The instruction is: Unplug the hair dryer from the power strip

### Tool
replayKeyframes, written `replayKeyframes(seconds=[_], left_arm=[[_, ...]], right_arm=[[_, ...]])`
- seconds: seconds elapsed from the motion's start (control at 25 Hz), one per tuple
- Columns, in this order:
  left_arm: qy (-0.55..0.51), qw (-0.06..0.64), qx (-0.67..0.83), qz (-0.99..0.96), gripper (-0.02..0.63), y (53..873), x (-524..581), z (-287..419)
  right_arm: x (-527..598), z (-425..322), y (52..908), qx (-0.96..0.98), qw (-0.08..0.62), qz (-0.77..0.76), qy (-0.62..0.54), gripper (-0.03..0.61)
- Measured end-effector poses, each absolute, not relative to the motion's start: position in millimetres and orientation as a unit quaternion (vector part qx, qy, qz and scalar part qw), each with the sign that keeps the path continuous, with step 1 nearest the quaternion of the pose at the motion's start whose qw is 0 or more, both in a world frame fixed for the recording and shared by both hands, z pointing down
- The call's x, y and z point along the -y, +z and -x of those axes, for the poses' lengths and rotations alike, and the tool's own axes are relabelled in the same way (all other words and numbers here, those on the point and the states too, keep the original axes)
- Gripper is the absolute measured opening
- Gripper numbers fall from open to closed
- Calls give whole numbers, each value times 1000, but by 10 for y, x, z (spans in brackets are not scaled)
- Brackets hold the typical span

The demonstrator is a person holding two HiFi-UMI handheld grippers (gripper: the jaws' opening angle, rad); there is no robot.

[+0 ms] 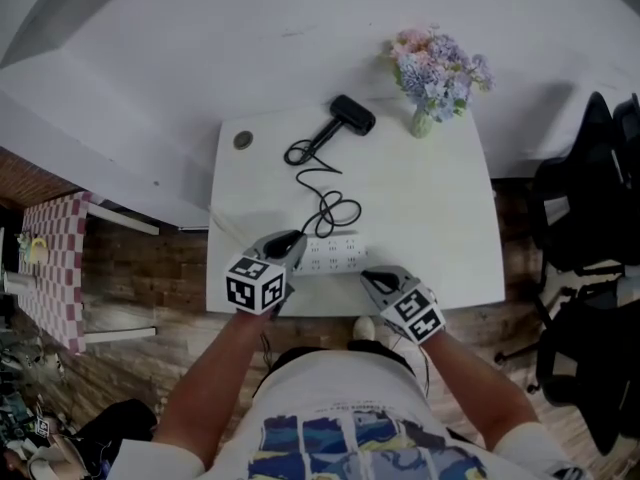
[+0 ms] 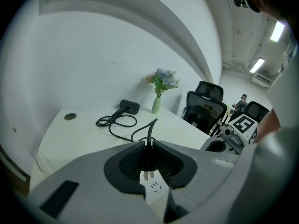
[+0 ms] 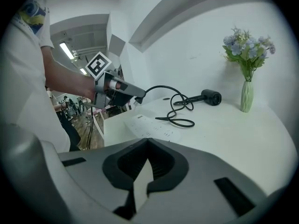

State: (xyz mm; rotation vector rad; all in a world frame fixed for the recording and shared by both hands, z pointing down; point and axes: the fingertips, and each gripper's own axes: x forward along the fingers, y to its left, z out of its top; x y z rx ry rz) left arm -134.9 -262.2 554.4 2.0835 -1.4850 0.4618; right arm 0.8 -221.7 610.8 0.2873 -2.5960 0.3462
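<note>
Left gripper view shows the job all but done: my left gripper is clamped on the plug, jaws nearly together. The plug's prongs hang bare just beneath the jaws, clear of the strip below. What's left, I judge, is setting the plug down. From the jaws the cord runs ahead to the dryer, far across the table. My right gripper has its jaws closed on nothing, with the strip just ahead and left of them
</note>
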Motion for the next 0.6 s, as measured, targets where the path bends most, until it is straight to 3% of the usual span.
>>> replayKeyframes(seconds=[0.6], left_arm=[[153, 279, 560, -765, 52, 5473, 2509, 1375]], right_arm=[[1893, -150, 5864, 960, 222, -99, 141, -3]])
